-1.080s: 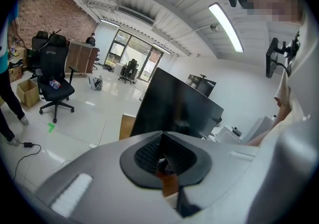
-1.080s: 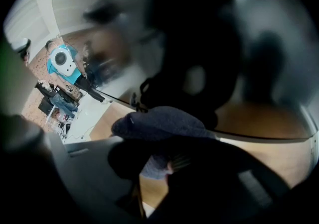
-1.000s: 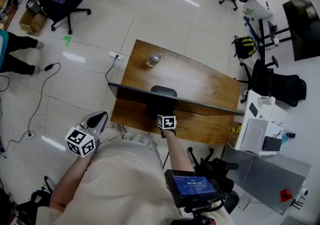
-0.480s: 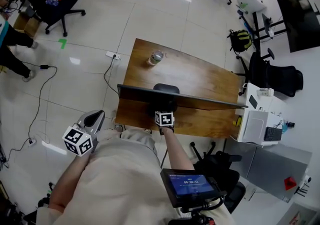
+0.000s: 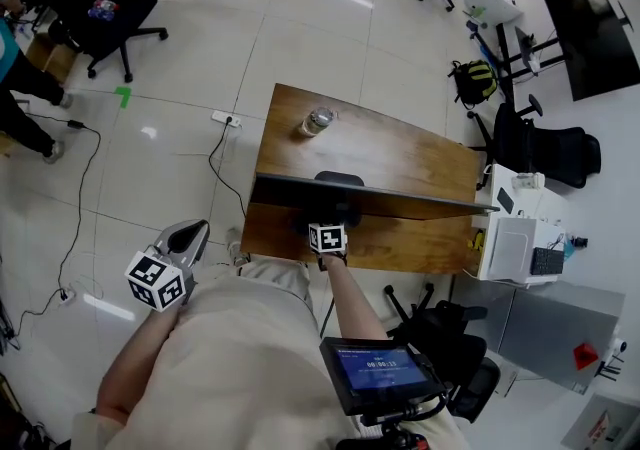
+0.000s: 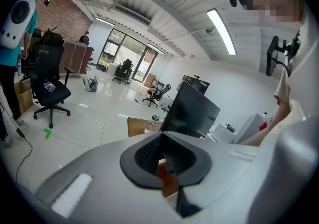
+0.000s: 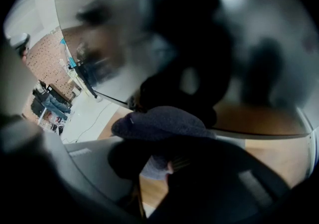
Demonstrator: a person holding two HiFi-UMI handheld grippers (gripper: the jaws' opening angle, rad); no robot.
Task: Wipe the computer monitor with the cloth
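The right hand-held gripper (image 7: 164, 157) is clamped on the dark cloth (image 7: 164, 121), held up at the monitor (image 5: 400, 200) screen on the wooden tabletop (image 5: 400, 153). The left hand-held gripper (image 6: 163, 156), jaws together and empty, hangs apart over the floor (image 5: 170, 178).

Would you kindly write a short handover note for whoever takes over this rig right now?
Left hand-held gripper: shut, empty, held left of the desk.
Right hand-held gripper: shut on the dark cloth, up at the lower screen of the monitor.
Done: cloth picked up and brought to the screen.
Left: wipe across the screen; how much is already wiped cannot be told.
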